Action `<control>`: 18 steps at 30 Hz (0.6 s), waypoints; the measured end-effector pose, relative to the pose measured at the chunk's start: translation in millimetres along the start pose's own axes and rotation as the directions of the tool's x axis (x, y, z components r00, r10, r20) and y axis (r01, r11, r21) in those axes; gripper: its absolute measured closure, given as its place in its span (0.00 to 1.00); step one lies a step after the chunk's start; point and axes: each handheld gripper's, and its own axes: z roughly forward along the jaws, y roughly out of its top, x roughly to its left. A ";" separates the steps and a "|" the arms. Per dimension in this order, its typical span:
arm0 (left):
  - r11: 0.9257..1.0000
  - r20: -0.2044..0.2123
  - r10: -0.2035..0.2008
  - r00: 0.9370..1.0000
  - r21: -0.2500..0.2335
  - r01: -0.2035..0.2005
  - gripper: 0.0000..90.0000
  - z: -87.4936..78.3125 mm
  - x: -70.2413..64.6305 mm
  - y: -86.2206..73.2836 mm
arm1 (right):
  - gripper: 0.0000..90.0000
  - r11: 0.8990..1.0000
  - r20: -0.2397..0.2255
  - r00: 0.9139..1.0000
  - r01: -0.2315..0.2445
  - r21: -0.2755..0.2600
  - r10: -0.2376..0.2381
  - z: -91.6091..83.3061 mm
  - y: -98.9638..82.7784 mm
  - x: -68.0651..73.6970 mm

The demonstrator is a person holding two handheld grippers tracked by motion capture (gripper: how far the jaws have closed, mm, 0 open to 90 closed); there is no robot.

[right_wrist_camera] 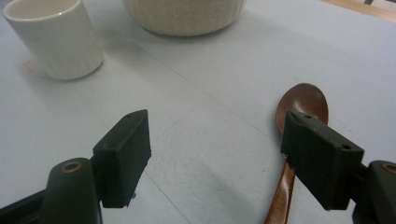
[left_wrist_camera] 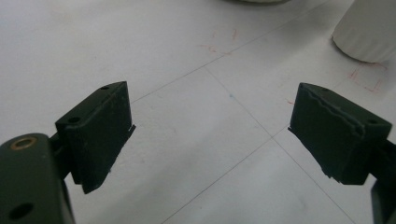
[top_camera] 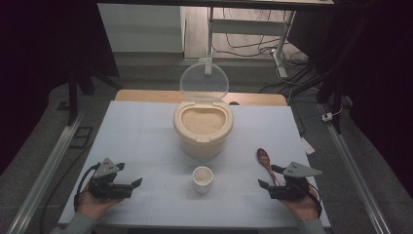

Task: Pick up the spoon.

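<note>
White table (top_camera: 146, 131) in high view: open rice container (top_camera: 203, 127) center, cup (top_camera: 202, 178) below it, left gripper (top_camera: 127, 187) and right gripper (top_camera: 269, 187) at bottom corners, jaws spread, holding nothing. Left gripper view: jaws wide over bare table, cup at upper right; a careless sweep could tip it. Right gripper view: spoon (right_wrist_camera: 299, 112) lies just behind the right jaw at lower right, so closing off-center may skid it away.

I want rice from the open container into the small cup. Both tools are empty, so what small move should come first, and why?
Probably shift the right tool a little toward the wooden spoon so its handle lies between the open jaws. The spoon lies flat beside that tool, partly under one jaw, while the rice container has its lid up and the cup stands empty. The left tool is open over bare table.
</note>
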 end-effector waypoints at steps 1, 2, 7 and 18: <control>1.000 -0.001 0.001 1.000 0.000 -0.001 0.14 0.1 0.0 -0.1 | 0.27 1.000 -0.001 1.000 0.000 0.002 0.000 0.1 -0.2 0.0; 1.000 -0.003 0.000 1.000 0.001 0.000 0.14 0.2 0.1 -0.2 | 0.27 1.000 -0.001 1.000 0.000 0.002 0.000 0.1 -0.2 0.0; 1.000 -0.004 -0.001 1.000 0.000 0.001 0.14 0.2 0.9 -0.4 | 0.27 1.000 -0.011 1.000 0.003 0.006 -0.003 1.3 1.0 1.6; 1.000 -0.003 -0.010 1.000 0.001 0.010 0.13 1.6 2.6 -0.6 | 0.30 0.999 -0.008 1.000 -0.005 0.038 0.005 -0.2 8.4 5.7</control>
